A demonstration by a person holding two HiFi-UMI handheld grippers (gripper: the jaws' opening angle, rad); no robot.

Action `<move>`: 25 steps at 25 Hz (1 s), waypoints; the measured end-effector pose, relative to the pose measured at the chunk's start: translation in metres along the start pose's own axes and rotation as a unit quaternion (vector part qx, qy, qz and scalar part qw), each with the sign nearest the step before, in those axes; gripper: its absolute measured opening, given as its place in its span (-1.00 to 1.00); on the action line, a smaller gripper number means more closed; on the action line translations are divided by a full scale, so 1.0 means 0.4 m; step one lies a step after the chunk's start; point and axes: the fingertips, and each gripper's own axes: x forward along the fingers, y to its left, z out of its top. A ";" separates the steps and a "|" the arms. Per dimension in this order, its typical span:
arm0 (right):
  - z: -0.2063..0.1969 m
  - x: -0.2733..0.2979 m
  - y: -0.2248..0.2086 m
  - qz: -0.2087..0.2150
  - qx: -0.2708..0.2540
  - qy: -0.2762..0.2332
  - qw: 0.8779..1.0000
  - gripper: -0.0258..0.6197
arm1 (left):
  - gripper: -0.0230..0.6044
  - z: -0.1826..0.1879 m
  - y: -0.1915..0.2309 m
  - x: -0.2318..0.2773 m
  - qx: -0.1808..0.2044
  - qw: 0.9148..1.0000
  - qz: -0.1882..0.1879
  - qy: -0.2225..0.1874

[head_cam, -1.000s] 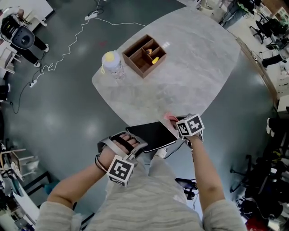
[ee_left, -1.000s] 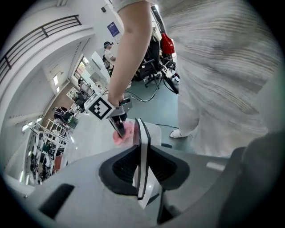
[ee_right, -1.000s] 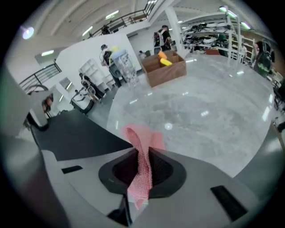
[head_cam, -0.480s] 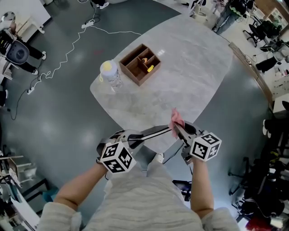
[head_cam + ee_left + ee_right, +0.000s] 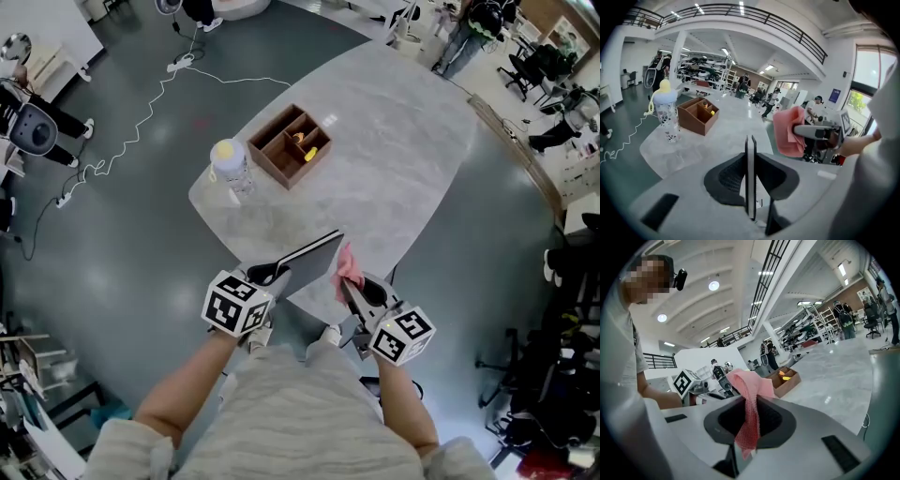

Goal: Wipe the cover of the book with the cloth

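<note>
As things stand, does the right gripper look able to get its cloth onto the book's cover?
Probably yes. The left gripper holds the book up on edge, one cover turned toward the right gripper. That gripper's cloth hangs just beside the book, with nothing between them.

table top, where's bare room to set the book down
The table is bare across its whole right and far part, beyond the wooden box. A second free patch lies between the box and the near edge, just ahead of the held book. Only the left corner is crowded, with the bottle beside the box.
</note>
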 end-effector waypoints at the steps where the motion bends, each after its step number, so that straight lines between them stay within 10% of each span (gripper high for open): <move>1: -0.008 0.007 0.008 -0.004 -0.001 -0.002 1.000 -0.78 | -0.67 0.002 0.004 0.000 -0.008 1.000 0.003 -0.005; 16: -0.003 0.019 -0.009 -0.038 -0.021 -0.007 0.999 -0.78 | -0.62 0.007 0.146 0.025 -0.091 0.994 0.059 -0.003; 21: 0.003 0.020 -0.005 -0.039 -0.019 -0.012 0.999 -0.78 | -0.11 -0.036 0.199 0.061 -0.016 0.992 0.111 0.049; 25: 0.006 0.024 -0.001 -0.038 -0.021 -0.012 0.999 -0.78 | -0.06 -0.080 0.238 0.093 -0.051 0.992 0.105 0.049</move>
